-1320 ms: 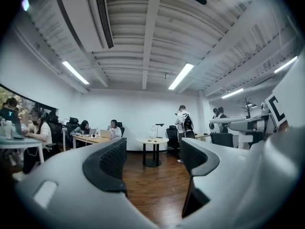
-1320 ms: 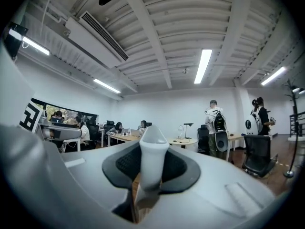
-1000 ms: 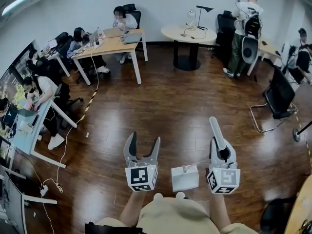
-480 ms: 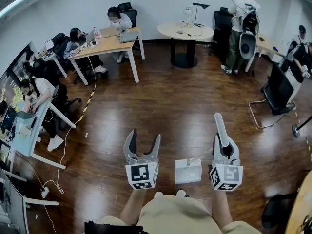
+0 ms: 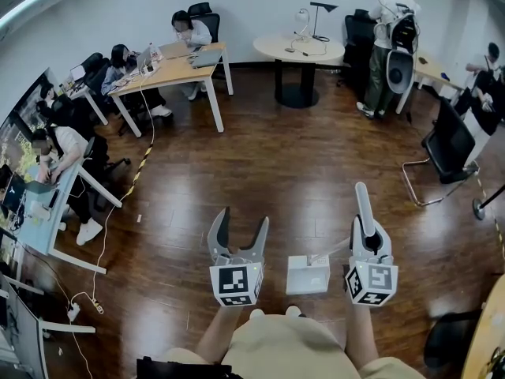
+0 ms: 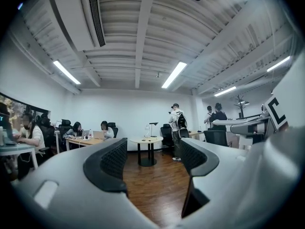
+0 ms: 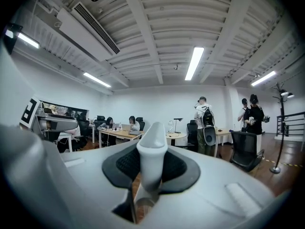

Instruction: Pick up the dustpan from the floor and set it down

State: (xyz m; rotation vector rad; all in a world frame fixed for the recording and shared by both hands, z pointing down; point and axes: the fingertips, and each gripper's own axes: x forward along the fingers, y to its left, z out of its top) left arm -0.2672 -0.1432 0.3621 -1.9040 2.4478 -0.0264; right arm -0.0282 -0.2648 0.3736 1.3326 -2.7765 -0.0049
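Dark wooden plank floor [image 5: 260, 172], open office, white walls. Far left: seated people at a pale desk [image 5: 39, 212]; a white cable [image 5: 106, 235] trails from it across the boards to a power strip [image 5: 75, 306]. Light wooden table [image 5: 177, 73] behind, two more people seated at it.

Left gripper [image 5: 243, 219]: level, jaws spread, nothing between them; its own view [image 6: 152, 159] shows only bare floor through the gap.

White box-shaped dustpan [image 5: 308, 275]: sits between the two marker cubes, just beside the right one, joined to it by a thin rod. Its long white handle [image 5: 363, 204] runs forward out of the right gripper [image 5: 369, 235].

Right gripper view [image 7: 151, 168]: both pads closed tight on that handle [image 7: 152, 151], which blocks the middle of the view.

Beyond: round white table [image 5: 298, 51] with a black lamp, a standing person with a backpack [image 5: 390, 38], a black chair [image 5: 450, 152] at right. All well apart from the grippers.
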